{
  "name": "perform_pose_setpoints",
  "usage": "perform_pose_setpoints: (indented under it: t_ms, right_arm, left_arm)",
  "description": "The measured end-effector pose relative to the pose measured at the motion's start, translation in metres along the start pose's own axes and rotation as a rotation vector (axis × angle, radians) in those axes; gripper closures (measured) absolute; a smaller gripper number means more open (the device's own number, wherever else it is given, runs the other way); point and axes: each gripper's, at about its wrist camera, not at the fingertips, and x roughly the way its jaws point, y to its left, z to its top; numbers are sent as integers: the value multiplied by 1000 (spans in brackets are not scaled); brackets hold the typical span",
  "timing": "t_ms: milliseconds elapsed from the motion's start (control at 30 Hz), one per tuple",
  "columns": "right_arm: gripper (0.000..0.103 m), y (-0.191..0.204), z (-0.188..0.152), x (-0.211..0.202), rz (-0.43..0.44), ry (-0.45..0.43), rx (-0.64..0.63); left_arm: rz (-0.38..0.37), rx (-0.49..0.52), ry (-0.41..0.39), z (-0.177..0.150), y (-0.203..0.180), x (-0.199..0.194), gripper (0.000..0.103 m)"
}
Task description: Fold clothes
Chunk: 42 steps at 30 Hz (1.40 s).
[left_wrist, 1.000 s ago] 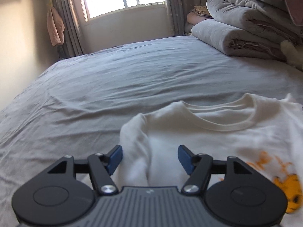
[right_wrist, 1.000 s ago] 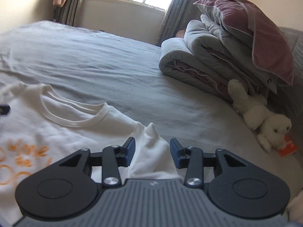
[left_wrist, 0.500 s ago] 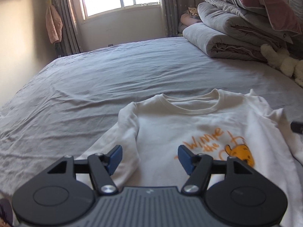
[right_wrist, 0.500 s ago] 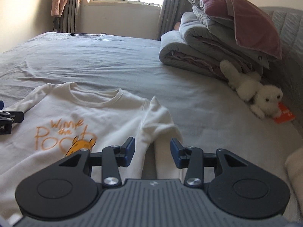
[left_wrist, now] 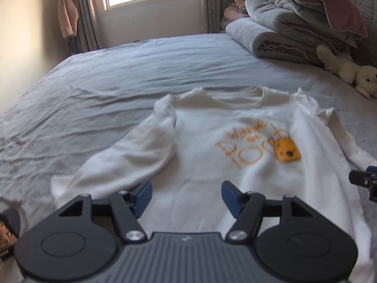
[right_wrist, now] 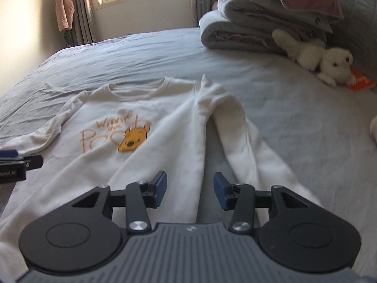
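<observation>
My white sweatshirt (left_wrist: 207, 165) lies face up on the bed (left_wrist: 117, 82), near the edge closest to me, collar pointing toward the window end, so the print shows and I can judge the fold lines. Both sleeves lie angled down along the body rather than spread wide, which should make them easy to bring inward. My left tool (left_wrist: 186, 195) hovers over the lower body beside the left sleeve (left_wrist: 132, 155), jaws wide apart and holding nothing. My right tool (right_wrist: 190, 192) hangs above the gap between the body and the right sleeve (right_wrist: 238, 136), also well open and empty. I judge folding has not yet begun.
</observation>
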Motion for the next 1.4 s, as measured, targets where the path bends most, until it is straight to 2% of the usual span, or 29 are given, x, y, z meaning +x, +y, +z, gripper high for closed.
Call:
perform_pose_setpoints:
  t_ms: [300, 533, 767, 1033, 1267, 1400]
  right_arm:
    - [54, -2, -29, -6, 31, 40, 61]
    - [53, -11, -38, -19, 65, 41, 71]
    - [49, -28, -58, -38, 115, 31, 68]
    - [43, -22, -82, -58, 166, -2, -53]
    - [43, -7, -88, -59, 281, -5, -81]
    - [43, 0, -85, -46, 326, -19, -13]
  left_arm:
    - [-32, -70, 42, -46, 28, -12, 36]
    - [-106, -170, 22, -78, 52, -28, 36]
    - [-184, -92, -98, -121, 62, -57, 35]
    - [-313, -19, -153, -157, 80, -88, 31]
    - [-304, 100, -191, -168, 57, -90, 27]
    - [-278, 97, -203, -164, 47, -85, 29]
